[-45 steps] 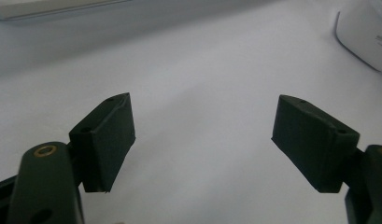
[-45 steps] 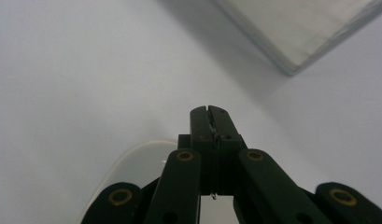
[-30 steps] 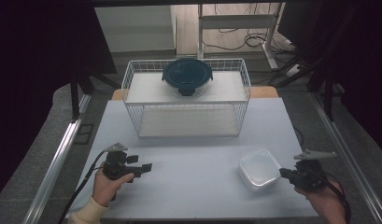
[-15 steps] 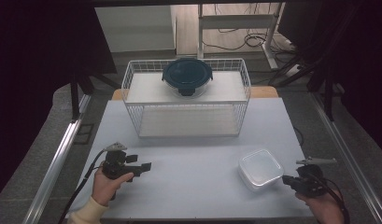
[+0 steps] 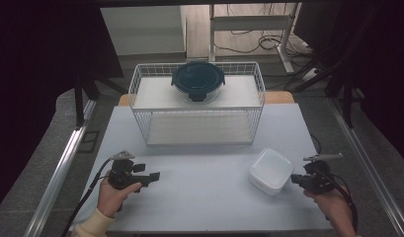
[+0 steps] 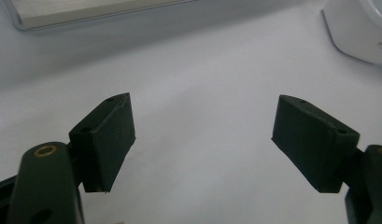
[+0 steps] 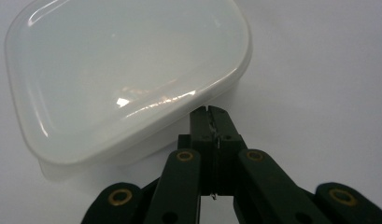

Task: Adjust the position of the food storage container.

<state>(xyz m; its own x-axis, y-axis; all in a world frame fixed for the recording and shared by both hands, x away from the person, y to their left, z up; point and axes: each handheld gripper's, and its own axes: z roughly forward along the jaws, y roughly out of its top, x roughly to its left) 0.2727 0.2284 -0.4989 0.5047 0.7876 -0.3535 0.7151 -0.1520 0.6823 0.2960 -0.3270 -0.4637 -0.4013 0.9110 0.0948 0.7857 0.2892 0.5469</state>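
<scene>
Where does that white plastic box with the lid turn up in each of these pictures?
High view: the white lidded container sits at lower right on the table, just left of the right gripper.
Left gripper view: one corner at top right.
Right gripper view: upper left, just beyond the shut jaws.
Shared landmark: the white tabletop.
</scene>
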